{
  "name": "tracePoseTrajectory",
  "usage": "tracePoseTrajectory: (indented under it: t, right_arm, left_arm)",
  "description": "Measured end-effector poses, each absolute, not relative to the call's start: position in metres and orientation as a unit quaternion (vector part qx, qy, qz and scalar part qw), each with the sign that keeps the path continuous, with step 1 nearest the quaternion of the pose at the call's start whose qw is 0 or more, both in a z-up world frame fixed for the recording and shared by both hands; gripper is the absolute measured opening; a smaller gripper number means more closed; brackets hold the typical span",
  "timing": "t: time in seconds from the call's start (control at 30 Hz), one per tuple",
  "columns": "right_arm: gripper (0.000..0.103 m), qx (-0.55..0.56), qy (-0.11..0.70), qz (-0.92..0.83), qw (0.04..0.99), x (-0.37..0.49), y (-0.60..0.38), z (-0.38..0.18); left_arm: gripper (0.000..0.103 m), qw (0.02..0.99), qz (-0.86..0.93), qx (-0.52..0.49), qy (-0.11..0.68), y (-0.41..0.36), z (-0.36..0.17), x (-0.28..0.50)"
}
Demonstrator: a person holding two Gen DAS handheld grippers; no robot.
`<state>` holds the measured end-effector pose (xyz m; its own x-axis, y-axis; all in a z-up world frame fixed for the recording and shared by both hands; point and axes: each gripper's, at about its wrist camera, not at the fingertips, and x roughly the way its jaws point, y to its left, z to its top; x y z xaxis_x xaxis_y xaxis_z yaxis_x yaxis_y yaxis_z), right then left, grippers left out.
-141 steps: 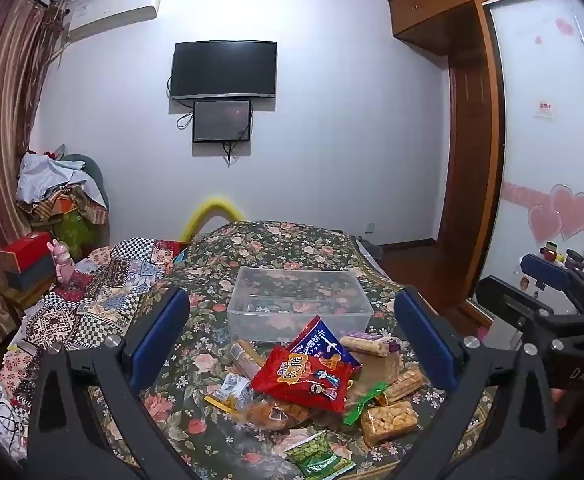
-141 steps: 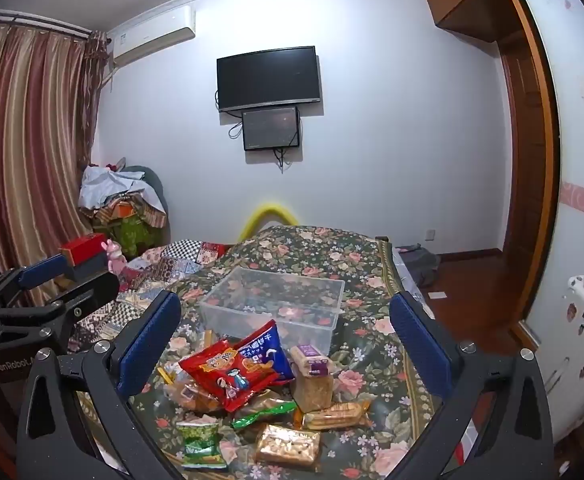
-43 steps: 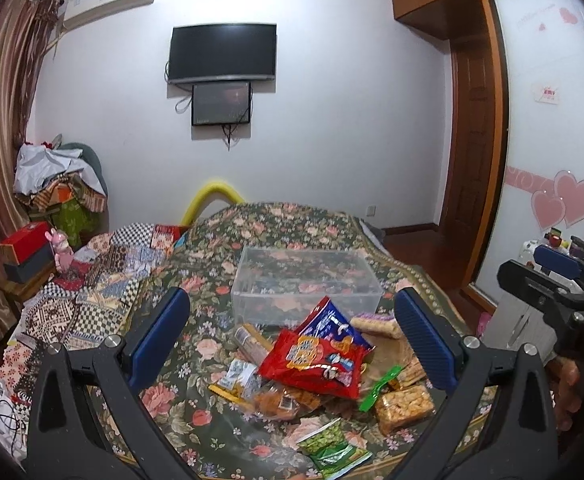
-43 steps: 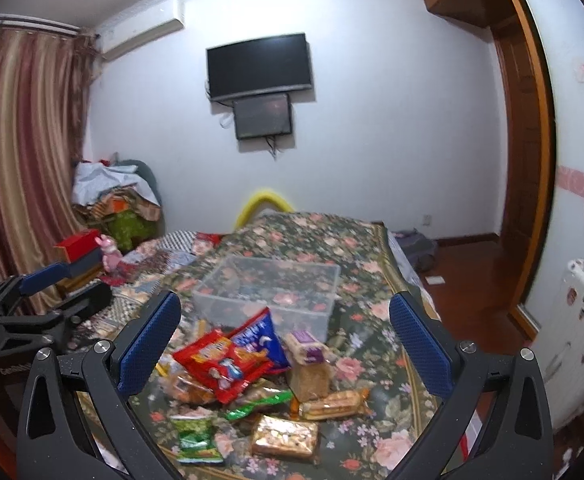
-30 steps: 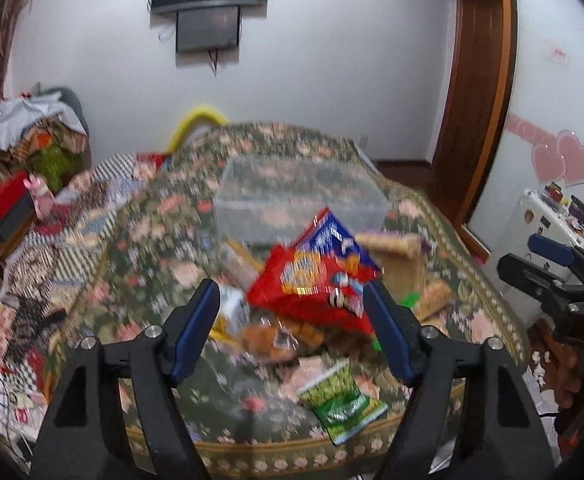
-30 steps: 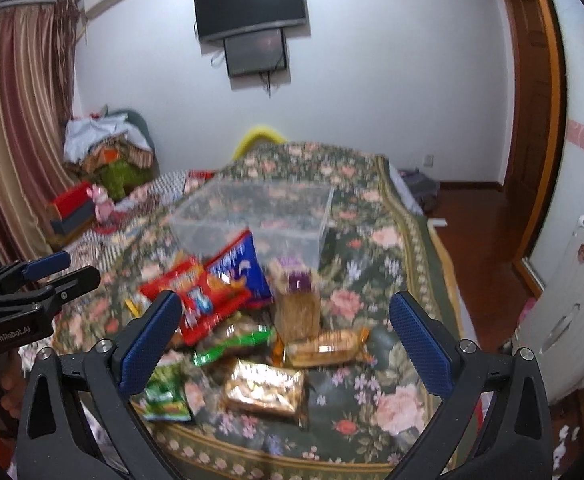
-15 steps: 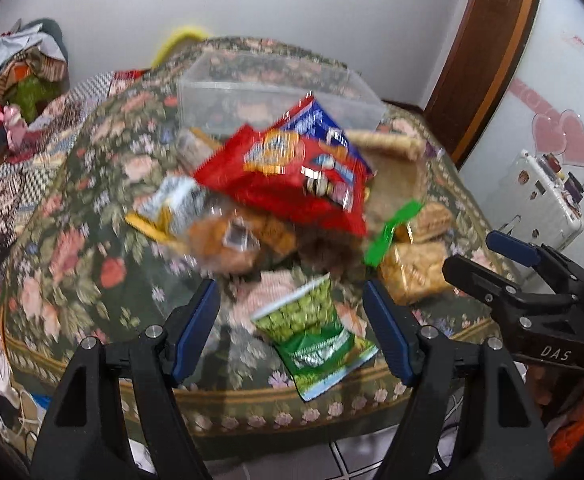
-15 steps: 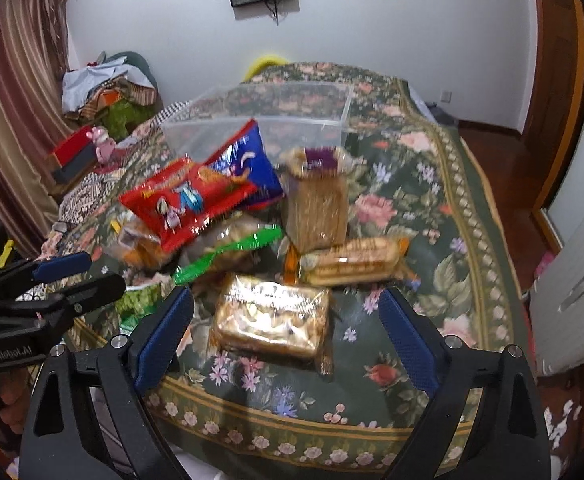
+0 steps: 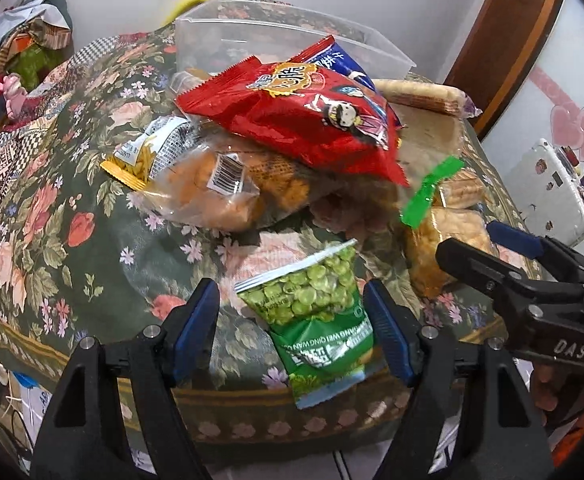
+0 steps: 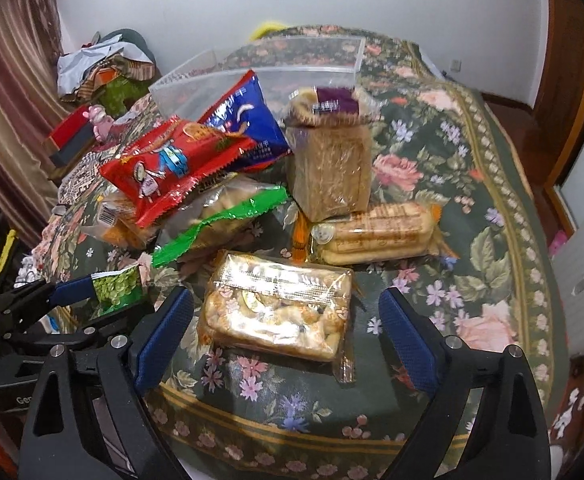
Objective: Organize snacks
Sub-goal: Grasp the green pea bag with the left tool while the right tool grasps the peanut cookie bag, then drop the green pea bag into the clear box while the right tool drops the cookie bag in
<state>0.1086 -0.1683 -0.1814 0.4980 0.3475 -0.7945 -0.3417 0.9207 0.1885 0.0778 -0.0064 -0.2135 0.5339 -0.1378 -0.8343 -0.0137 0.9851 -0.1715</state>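
Note:
A pile of snacks lies on the floral table cover (image 9: 52, 216). My left gripper (image 9: 292, 324) is open, its blue pads on either side of a green pea packet (image 9: 311, 308) at the front edge; the packet also shows in the right wrist view (image 10: 116, 286). My right gripper (image 10: 286, 332) is open, straddling a clear packet of golden biscuits (image 10: 278, 306). A red bag (image 9: 299, 120) lies on top of the pile, over a blue bag (image 10: 248, 124). A clear empty plastic box (image 9: 252, 36) stands behind the pile.
A bread loaf (image 10: 329, 168), a long biscuit pack (image 10: 375, 232), a green-edged wrapper (image 10: 220, 220) and an orange snack bag (image 9: 220, 184) lie in the pile. Clothes and a red box (image 10: 72, 132) sit left. A white cabinet (image 9: 551, 196) stands right.
Both grippers have dropped and moved in toward the front of the pile. The left one has narrowed around the green pea packet; the right one has come down around the golden biscuit packet.

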Motion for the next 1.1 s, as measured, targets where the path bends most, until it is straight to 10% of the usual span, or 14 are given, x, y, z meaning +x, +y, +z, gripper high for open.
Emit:
tracePoseTrajectory:
  t: [0.2, 0.37, 1.1]
  right_arm:
    - [0.092, 0.005, 0.481, 0.2, 0.854, 0.113, -0.162, -0.195]
    - [0.076, 0.0, 0.473, 0.202, 0.858, 0.109, -0.164, -0.19]
    - [0.074, 0.004, 0.363, 0.185, 0.913, 0.106, -0.181, -0.112]
  left_arm:
    - [0.044, 0.883, -0.029, -0.051, 0.466, -0.006, -0.214, 0.074]
    - [0.043, 0.879, -0.043, -0.067, 0.469, 0.001, -0.21, 0.076]
    - [0.043, 0.929, -0.038, -0.062, 0.363, 0.012, -0.123, 0.082]
